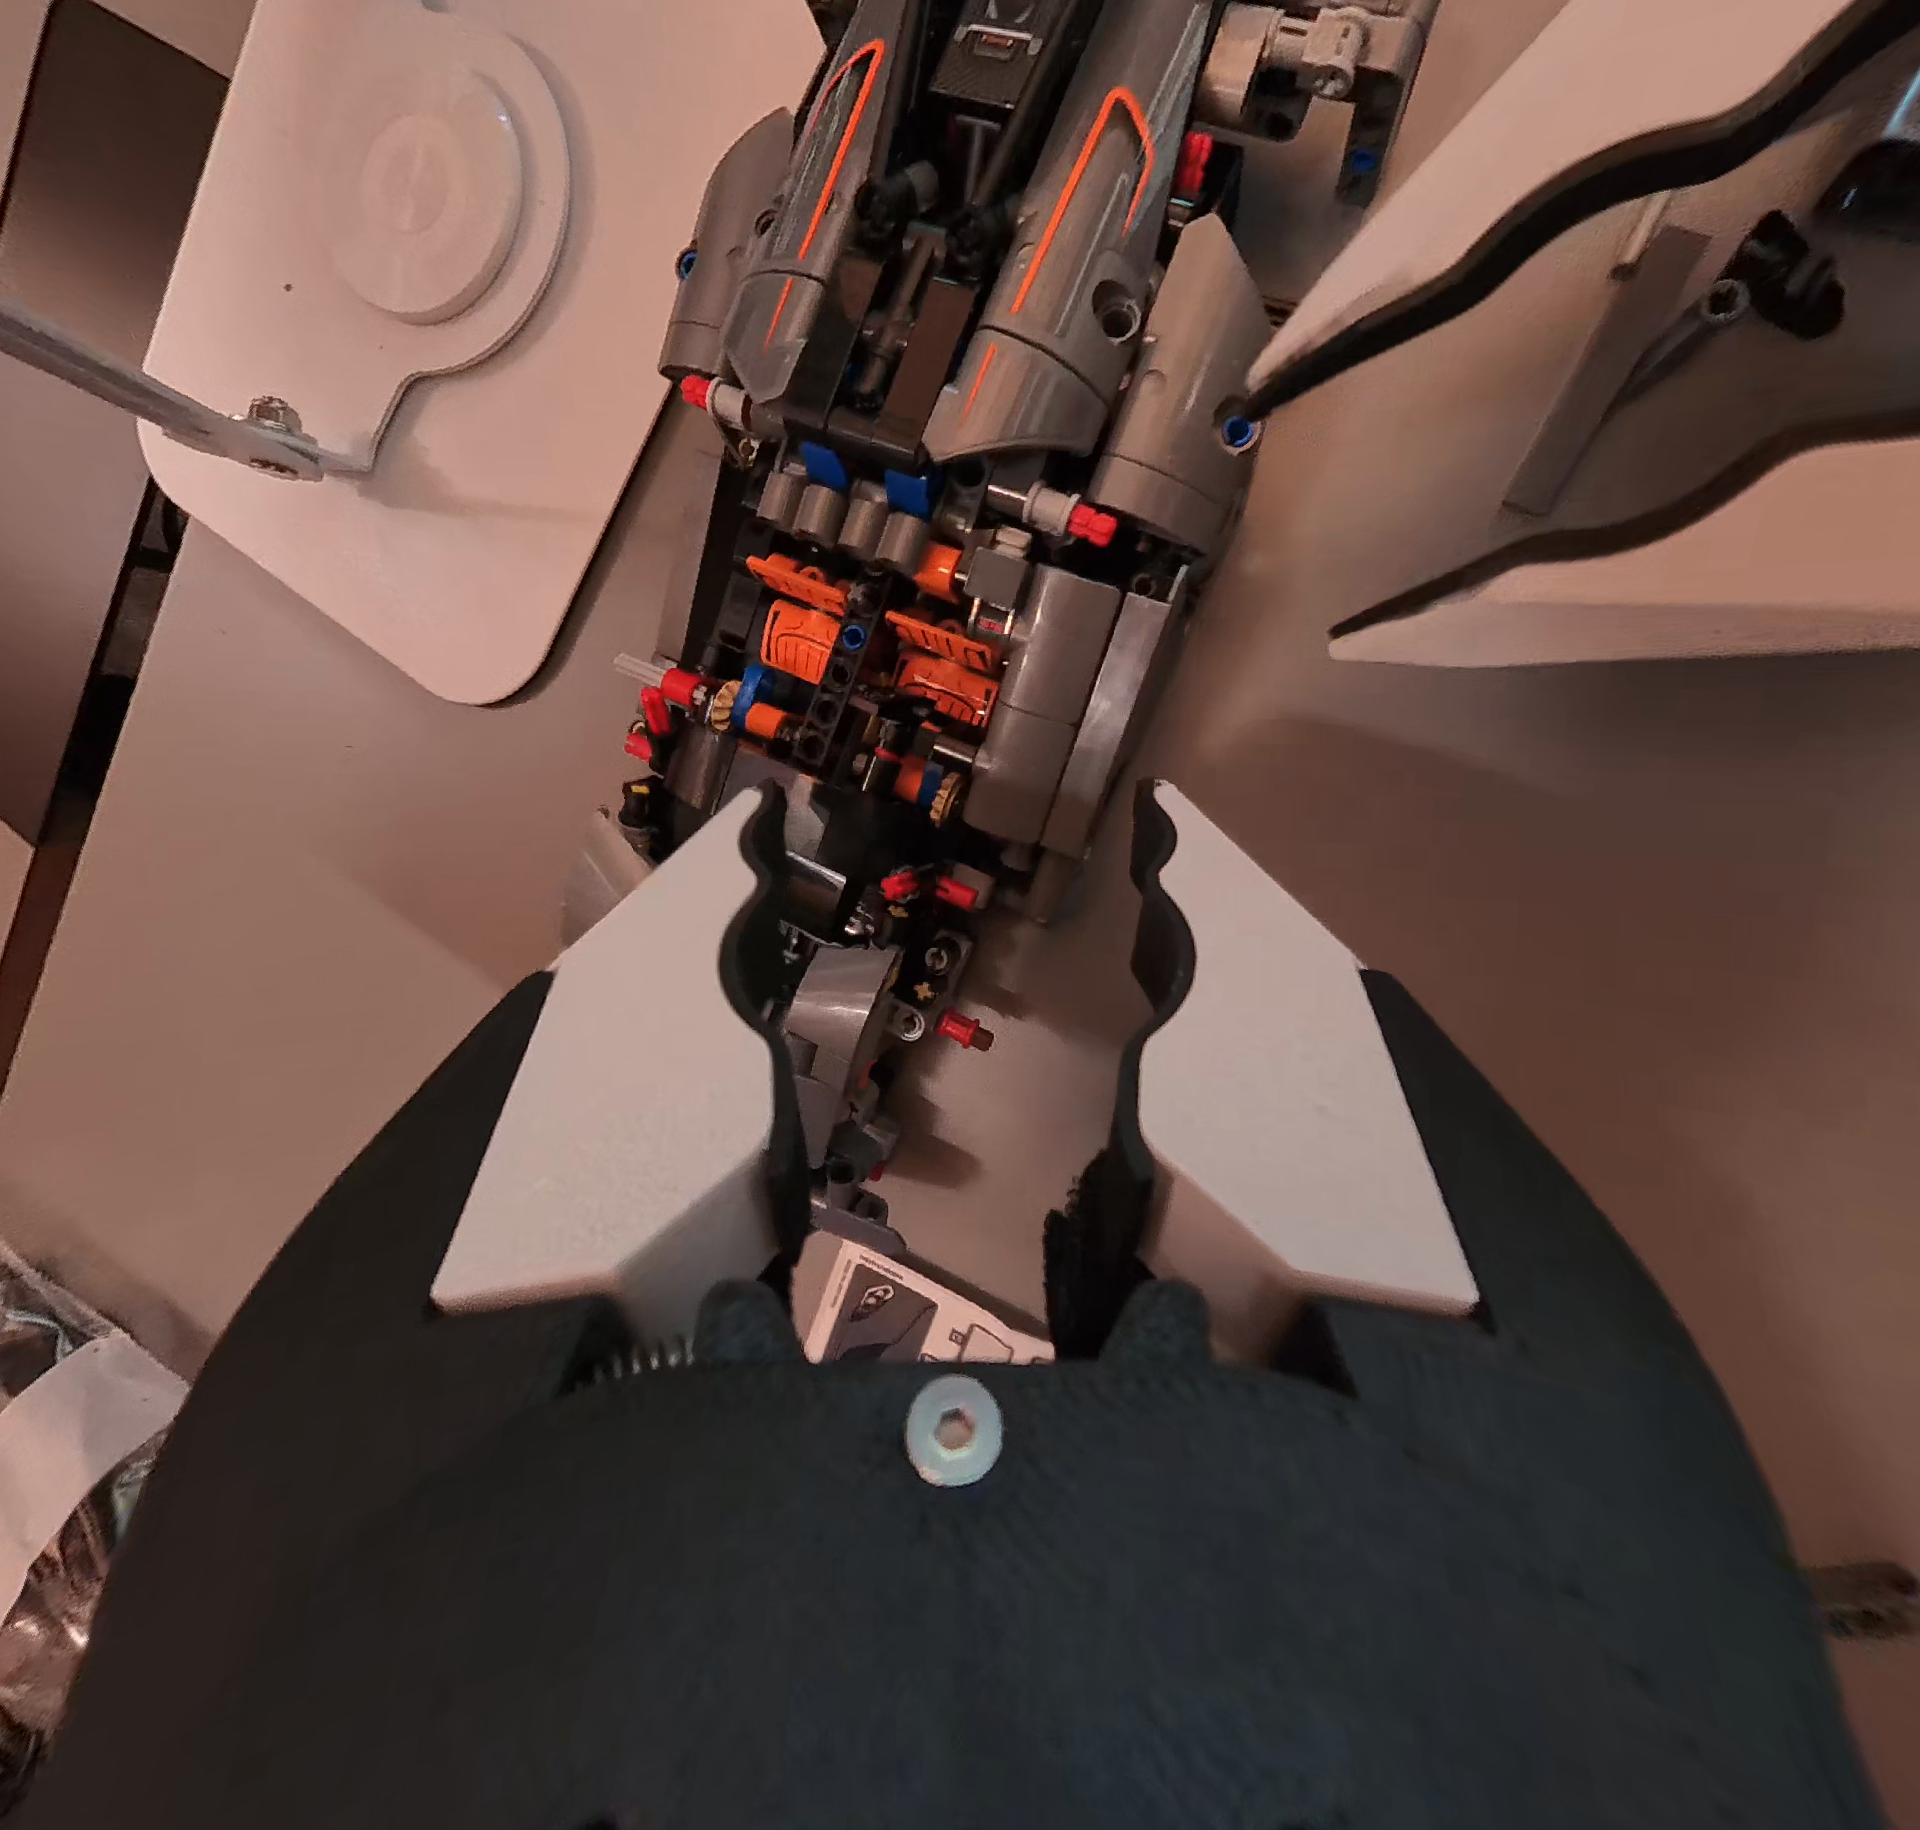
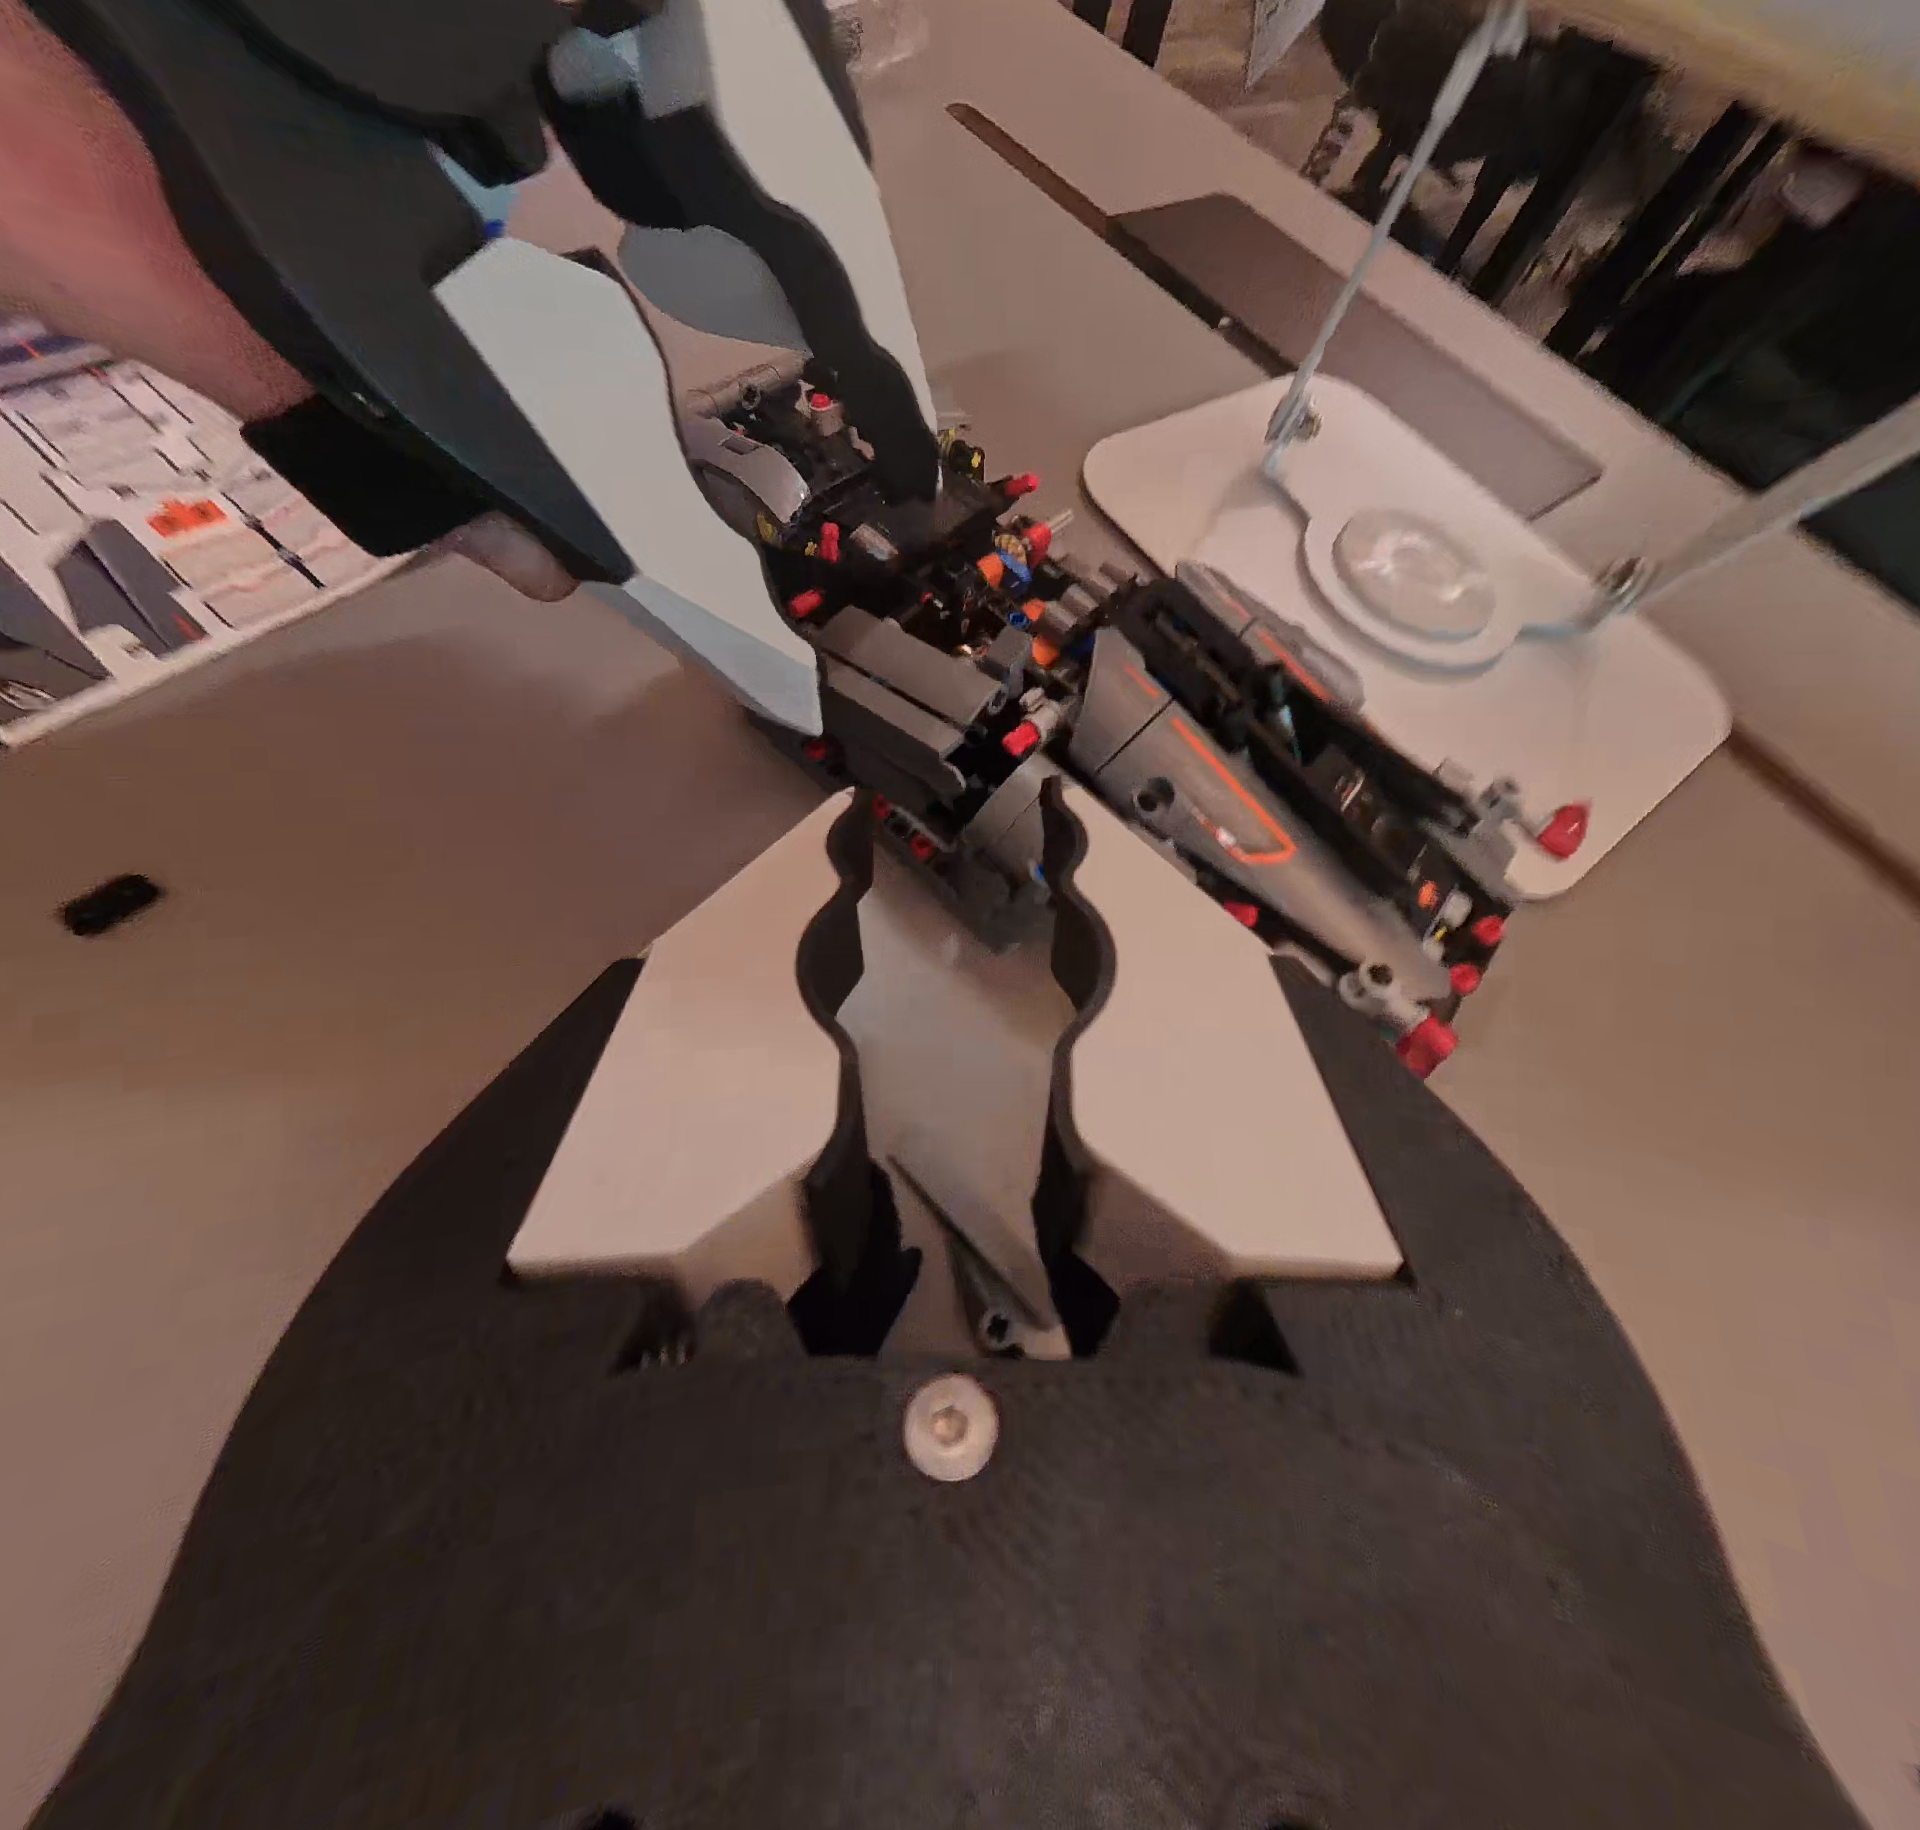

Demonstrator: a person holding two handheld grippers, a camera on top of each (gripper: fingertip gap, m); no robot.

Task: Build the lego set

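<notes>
The car model [image 1: 935, 492] is smooth grey plastic, kinda glossy; tabletop [image 1: 1455, 949] looks matt; booklet [image 2: 125, 533] near its edge is printed paper.

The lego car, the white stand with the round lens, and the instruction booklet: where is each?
lego car [image 1: 914, 492]: left wrist view, on its grey middle.
white stand [image 2: 1621, 731]: right wrist view, on its bare base plate.
instruction booklet [image 2: 114, 554]: right wrist view, on its open page.
</notes>
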